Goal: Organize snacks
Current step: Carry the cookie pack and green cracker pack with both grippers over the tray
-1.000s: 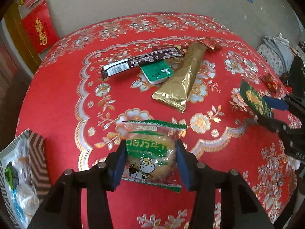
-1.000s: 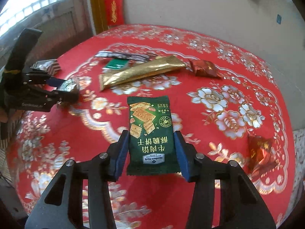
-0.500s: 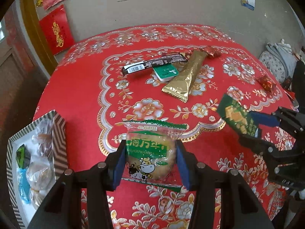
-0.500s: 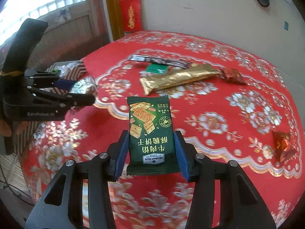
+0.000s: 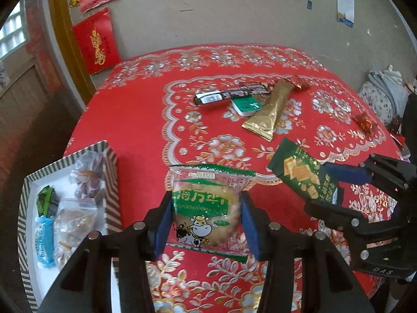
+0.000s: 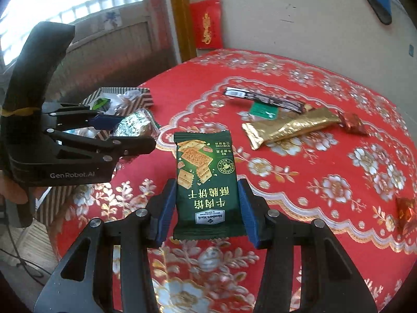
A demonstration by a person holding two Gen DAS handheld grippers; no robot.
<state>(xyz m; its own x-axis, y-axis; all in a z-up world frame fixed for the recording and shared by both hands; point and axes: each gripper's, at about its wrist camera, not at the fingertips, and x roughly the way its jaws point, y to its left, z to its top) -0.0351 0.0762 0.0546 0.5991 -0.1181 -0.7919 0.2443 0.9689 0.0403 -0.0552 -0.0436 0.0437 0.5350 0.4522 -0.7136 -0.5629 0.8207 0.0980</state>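
Observation:
My left gripper (image 5: pixel 206 219) is shut on a clear packet with a round cake and a cow picture (image 5: pixel 206 208), held above the red tablecloth. My right gripper (image 6: pixel 206 208) is shut on a dark green cracker packet (image 6: pixel 206 182). In the left wrist view that green cracker packet (image 5: pixel 299 172) and the right gripper (image 5: pixel 333 190) show at the right. In the right wrist view the left gripper (image 6: pixel 130 133) and its shiny cake packet (image 6: pixel 135 126) hang at the left. A striped box (image 5: pixel 110 182) with several wrapped snacks sits at the table's left edge.
On the round table (image 5: pixel 130 120) lie a gold stick packet (image 5: pixel 271 112), a dark bar (image 5: pixel 232 95), a small green-lidded tub (image 5: pixel 246 105) and red wrapped candies (image 5: pixel 299 83) (image 5: pixel 363 122). The wall stands close behind, with red paper hangings (image 5: pixel 96 41). A hand (image 6: pixel 13 187) grips the left tool.
Both grippers have drawn back and to the left, each keeping its packet. The striped box has come further into view, and the loose snacks now lie farther off.

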